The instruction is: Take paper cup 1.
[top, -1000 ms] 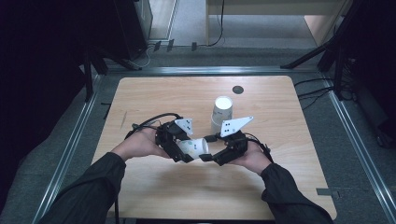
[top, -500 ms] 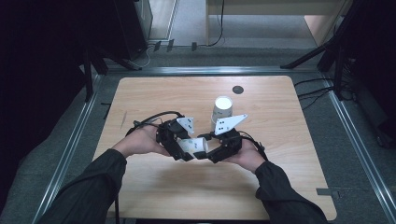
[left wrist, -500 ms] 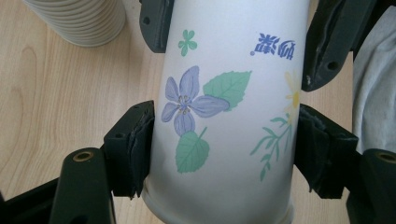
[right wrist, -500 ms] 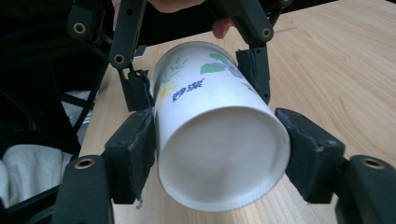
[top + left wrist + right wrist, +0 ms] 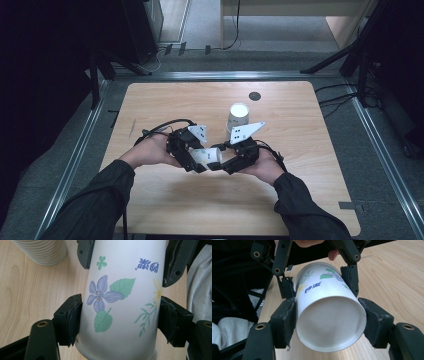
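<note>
On the left side, the left gripper [image 5: 192, 159] held a flowered paper cup [image 5: 209, 155] lying on its side just above the wooden table [image 5: 165, 102]. Its jaws had just been opening a little, but in the left gripper view both pads were against the cup wall near the rim. In the middle, the cup [image 5: 327, 305] hung between the two tools. On the right, the right gripper [image 5: 231, 164] had its jaws around the bottom end; they had just been closing and appeared to touch both sides. I judge this as a handover from left to right. Next, the left jaws should release fully. Behind, a stack of cups [image 5: 238, 117] stood upright.
</note>
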A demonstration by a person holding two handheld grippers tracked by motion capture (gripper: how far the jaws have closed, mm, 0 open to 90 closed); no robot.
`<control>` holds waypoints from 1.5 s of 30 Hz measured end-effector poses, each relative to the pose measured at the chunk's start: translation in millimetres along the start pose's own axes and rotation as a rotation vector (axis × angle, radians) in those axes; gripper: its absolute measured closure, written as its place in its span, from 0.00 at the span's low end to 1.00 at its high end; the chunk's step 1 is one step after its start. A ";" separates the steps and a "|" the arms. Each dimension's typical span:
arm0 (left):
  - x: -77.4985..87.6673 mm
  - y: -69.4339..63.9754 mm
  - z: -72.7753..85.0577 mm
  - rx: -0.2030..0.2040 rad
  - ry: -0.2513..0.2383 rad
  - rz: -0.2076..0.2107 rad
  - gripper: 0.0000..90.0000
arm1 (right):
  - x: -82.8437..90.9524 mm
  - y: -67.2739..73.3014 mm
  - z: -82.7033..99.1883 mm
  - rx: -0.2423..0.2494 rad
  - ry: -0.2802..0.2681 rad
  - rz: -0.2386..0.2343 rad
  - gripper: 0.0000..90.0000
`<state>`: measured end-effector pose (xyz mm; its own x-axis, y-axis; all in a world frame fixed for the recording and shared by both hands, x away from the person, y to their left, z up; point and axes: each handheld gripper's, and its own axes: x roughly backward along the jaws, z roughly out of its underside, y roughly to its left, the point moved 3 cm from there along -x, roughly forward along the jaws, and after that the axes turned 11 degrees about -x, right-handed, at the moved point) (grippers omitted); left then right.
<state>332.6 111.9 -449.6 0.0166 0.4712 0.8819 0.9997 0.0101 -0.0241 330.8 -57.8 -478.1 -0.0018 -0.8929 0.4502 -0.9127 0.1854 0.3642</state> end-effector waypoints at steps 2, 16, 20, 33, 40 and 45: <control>0.4 1.6 -0.3 0.022 -0.021 0.002 0.27 | 1.1 -0.3 -0.3 0.001 -0.003 0.004 0.38; 10.0 -0.1 11.5 0.061 -0.203 -0.033 0.14 | 14.2 -3.0 -1.0 -0.007 -0.033 0.002 0.39; 11.0 -1.9 15.1 0.072 -0.240 -0.034 0.13 | 21.6 -1.2 -2.1 -0.005 -0.053 -0.006 0.39; -7.0 -14.5 21.1 0.138 -0.431 -0.029 0.13 | 41.5 1.5 0.2 -0.008 -0.101 -0.029 0.39; -10.9 -18.1 22.0 0.161 -0.524 -0.025 0.15 | 43.9 2.9 4.9 -0.015 -0.104 -0.051 0.39; -9.0 -18.1 23.0 0.176 -0.563 -0.016 0.16 | 43.2 2.6 5.8 -0.015 -0.105 -0.060 0.39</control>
<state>313.8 127.7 -467.9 -0.0597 0.8649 0.4984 0.9806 0.1443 -0.1330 326.0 -98.3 -462.5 0.0090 -0.9406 0.3395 -0.9064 0.1357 0.4000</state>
